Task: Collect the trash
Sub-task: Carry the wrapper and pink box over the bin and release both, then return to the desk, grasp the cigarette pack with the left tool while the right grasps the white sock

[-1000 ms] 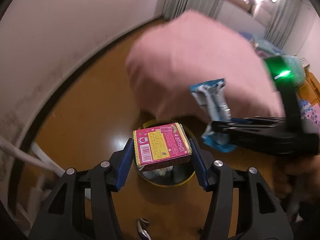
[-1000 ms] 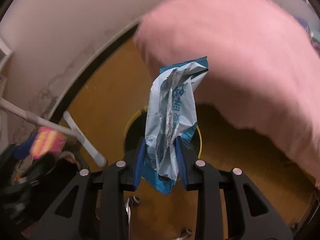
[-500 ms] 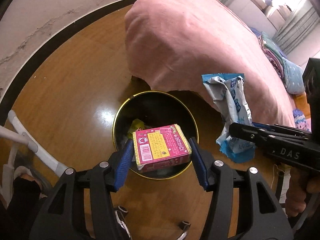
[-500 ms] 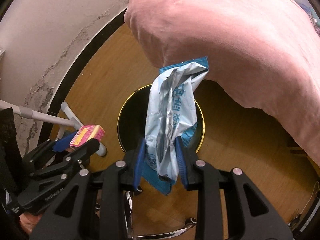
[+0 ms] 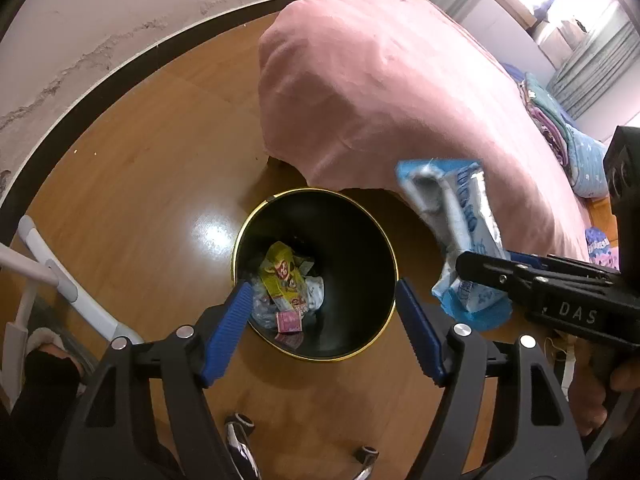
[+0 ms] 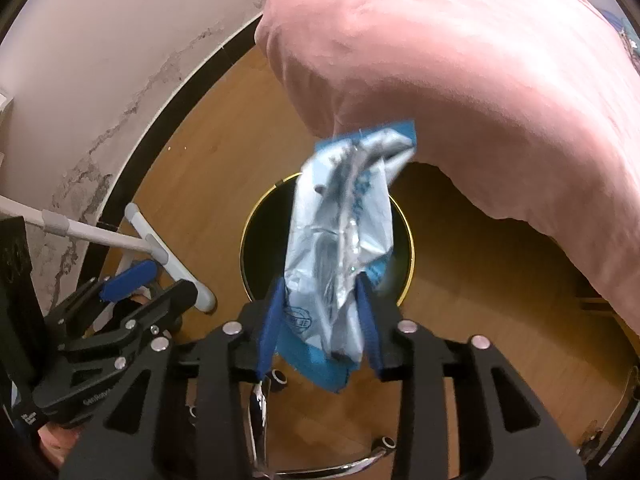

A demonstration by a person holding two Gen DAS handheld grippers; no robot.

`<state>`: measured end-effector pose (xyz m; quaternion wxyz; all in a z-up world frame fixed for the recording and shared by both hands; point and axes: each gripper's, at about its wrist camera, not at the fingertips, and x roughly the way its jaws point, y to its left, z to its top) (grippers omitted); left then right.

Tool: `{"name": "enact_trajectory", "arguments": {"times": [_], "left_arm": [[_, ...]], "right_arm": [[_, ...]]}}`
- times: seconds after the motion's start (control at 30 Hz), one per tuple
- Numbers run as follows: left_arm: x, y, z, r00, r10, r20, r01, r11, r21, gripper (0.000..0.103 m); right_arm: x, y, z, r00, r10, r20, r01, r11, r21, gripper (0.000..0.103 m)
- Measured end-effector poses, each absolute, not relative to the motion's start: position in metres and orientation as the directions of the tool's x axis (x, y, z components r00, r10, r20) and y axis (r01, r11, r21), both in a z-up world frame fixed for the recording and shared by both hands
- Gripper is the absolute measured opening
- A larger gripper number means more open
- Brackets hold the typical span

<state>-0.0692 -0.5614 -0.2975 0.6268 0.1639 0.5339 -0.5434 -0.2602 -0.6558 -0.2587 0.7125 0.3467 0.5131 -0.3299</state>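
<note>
bin (image 5: 390, 248) beside bed (image 5: 400, 92), trash (image 5: 286, 280) inside

Both wrist views look steeply down from close above, sharing the black bin (image 5: 316, 272) (image 6: 264, 248), wooden floor (image 5: 140, 184) (image 6: 224, 152), pink bedcover (image 5: 392, 92) (image 6: 480, 80)

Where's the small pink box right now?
In the left wrist view, the small pink cardboard box lies at the bottom of the black gold-rimmed bin, beside a yellow wrapper.

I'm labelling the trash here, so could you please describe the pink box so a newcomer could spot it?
Beside the pink bedspread stands a black bin with a gold rim. At its bottom, below the yellow wrapper, lies the pink box, the only small flat pink square there.
</note>
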Motion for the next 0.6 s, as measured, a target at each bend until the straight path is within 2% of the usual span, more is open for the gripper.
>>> {"name": "enact_trajectory", "arguments": {"times": [0.03, 0.1, 0.37, 0.47, 0.5, 0.6], "left_arm": [[-0.069, -0.561, -0.297, -0.16, -0.508, -0.847, 0.855, 0.357, -0.376, 0.072], [-0.068, -0.559, -0.296, -0.157, -0.511, -0.845, 0.853, 0.361, -0.377, 0.073], [-0.074, -0.545, -0.274, -0.133, -0.539, -0.832, 0.866, 0.346, -0.362, 0.073], [-0.087, -0.526, -0.239, -0.131, -0.58, -0.804, 0.89, 0.288, -0.353, 0.078], [-0.093, -0.516, -0.22, -0.12, -0.595, -0.795, 0.903, 0.268, -0.336, 0.079], [-0.107, -0.48, -0.159, -0.046, -0.638, -0.769, 0.944, 0.224, -0.242, 0.089]], "right_arm": [[-0.26, -0.656, -0.258, 0.255, -0.12, -0.959, 0.827, 0.54, 0.153, 0.048], [-0.261, -0.655, -0.254, 0.259, -0.134, -0.957, 0.829, 0.539, 0.149, 0.054], [-0.263, -0.655, -0.236, 0.269, -0.189, -0.944, 0.836, 0.532, 0.132, 0.061], [-0.264, -0.65, -0.205, 0.277, -0.276, -0.92, 0.831, 0.55, 0.085, 0.063], [-0.264, -0.645, -0.188, 0.279, -0.327, -0.903, 0.828, 0.559, 0.053, 0.067], [-0.262, -0.625, -0.132, 0.328, -0.456, -0.827, 0.821, 0.571, 0.01, 0.075]]}}
